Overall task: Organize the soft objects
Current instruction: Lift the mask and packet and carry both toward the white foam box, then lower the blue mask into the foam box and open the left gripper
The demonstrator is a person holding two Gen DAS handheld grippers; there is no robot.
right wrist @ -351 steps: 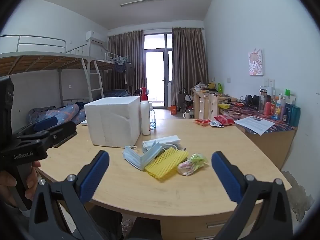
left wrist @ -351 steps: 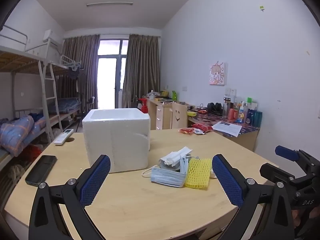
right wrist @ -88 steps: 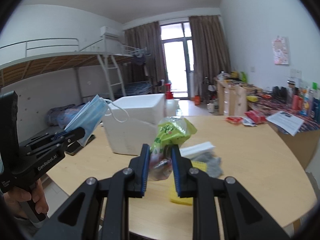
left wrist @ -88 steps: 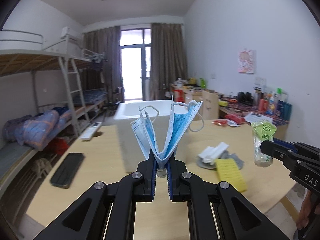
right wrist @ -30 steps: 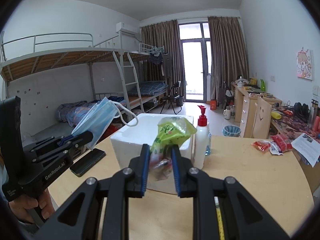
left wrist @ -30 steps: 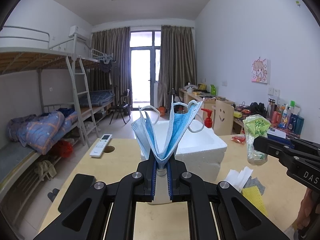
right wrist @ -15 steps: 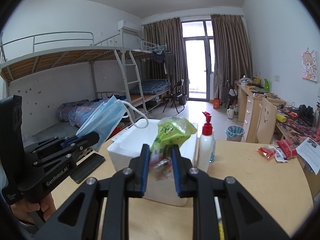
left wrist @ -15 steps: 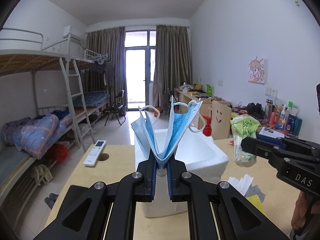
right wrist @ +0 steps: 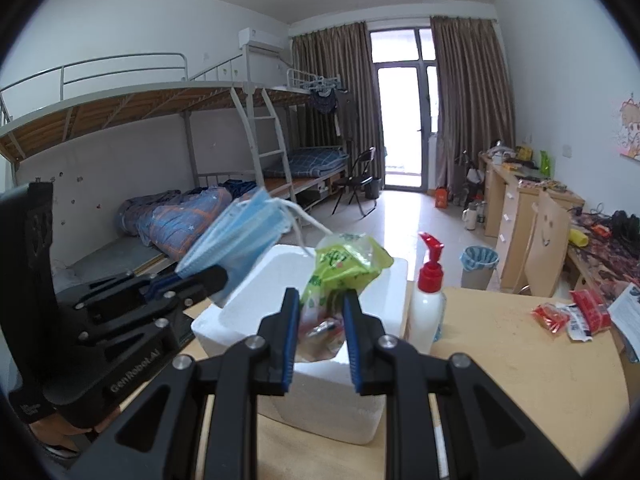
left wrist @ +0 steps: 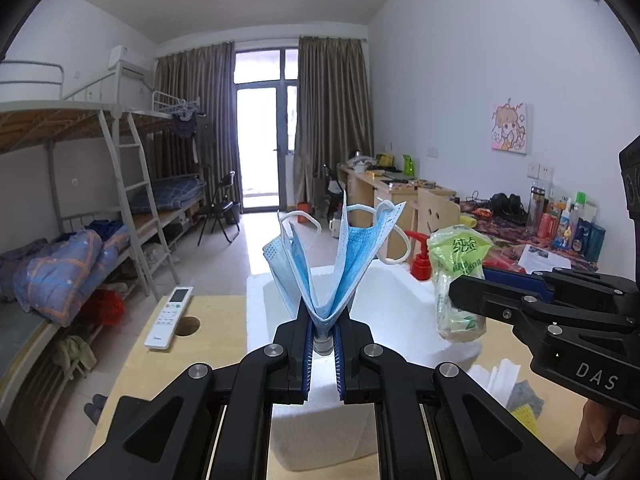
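My left gripper (left wrist: 322, 330) is shut on a bunch of blue face masks (left wrist: 336, 256), which fan upward above the open white foam box (left wrist: 400, 304). In the right wrist view the same masks (right wrist: 240, 236) stick out of the left gripper (right wrist: 212, 276) over the box's near left corner. My right gripper (right wrist: 320, 320) is shut on a crumpled green and clear plastic bag (right wrist: 344, 264), held just above the foam box (right wrist: 256, 300). From the left wrist view that bag (left wrist: 456, 264) hangs from the right gripper (left wrist: 460, 296) over the box's right side.
A red-capped pump bottle (right wrist: 430, 300) stands right behind the box. A white remote (left wrist: 168, 316) lies at the wooden table's (right wrist: 520, 368) left edge. White tissues (left wrist: 496, 376), a grey cloth and a yellow mesh piece (left wrist: 524, 416) lie right of the box. Red snack packets (right wrist: 576, 312) sit far right.
Both grippers have moved forward over the table with their loads, so the foam box now lies directly under them and looks larger. Neither grip has changed.
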